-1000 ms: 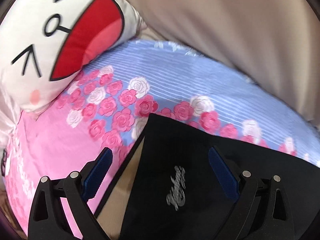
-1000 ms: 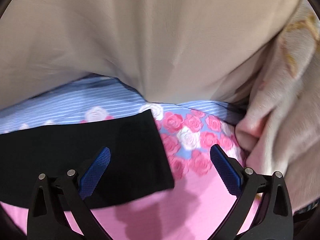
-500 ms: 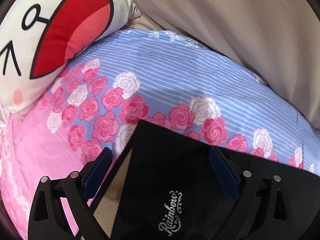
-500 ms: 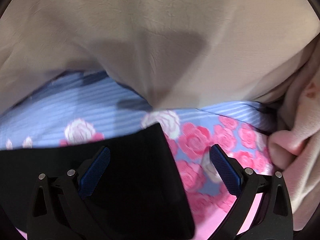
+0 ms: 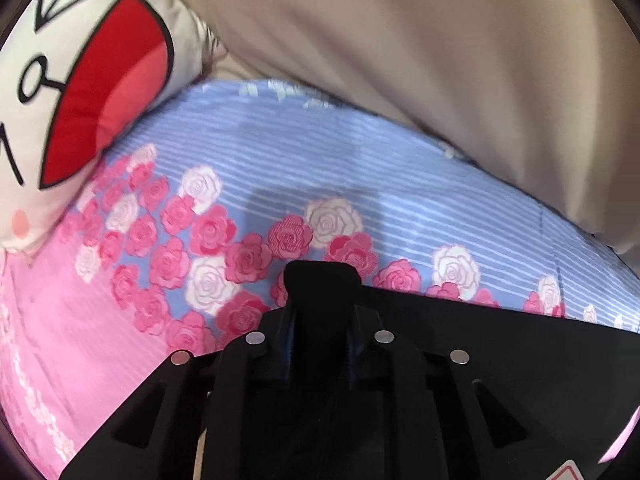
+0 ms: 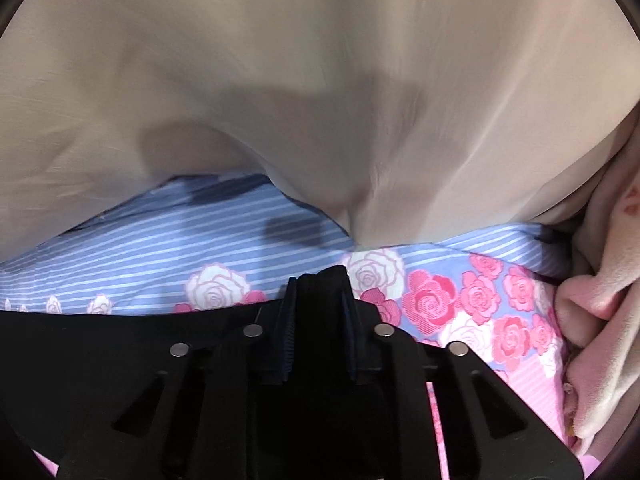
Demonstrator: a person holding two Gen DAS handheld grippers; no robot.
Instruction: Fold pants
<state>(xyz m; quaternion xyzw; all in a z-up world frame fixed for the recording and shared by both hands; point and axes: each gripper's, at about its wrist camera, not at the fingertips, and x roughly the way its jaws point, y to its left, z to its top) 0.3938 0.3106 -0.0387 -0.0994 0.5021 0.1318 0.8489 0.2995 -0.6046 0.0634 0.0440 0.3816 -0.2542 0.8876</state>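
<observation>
The black pants lie on a bedsheet with pink roses and blue stripes. In the left wrist view my left gripper is shut on a bunched corner of the pants, and black cloth pokes out between the fingers. In the right wrist view my right gripper is shut on the other corner of the pants, which stretch away to the left. The grip points themselves are hidden by the fingers.
A white cartoon-face pillow with a red mouth lies at the far left. A beige duvet covers the back of the bed; it also shows in the left wrist view. A pink fleece blanket is bunched at the right.
Both grippers were open over the pants' corners and have closed on the cloth. Both views have shifted slightly forward.
</observation>
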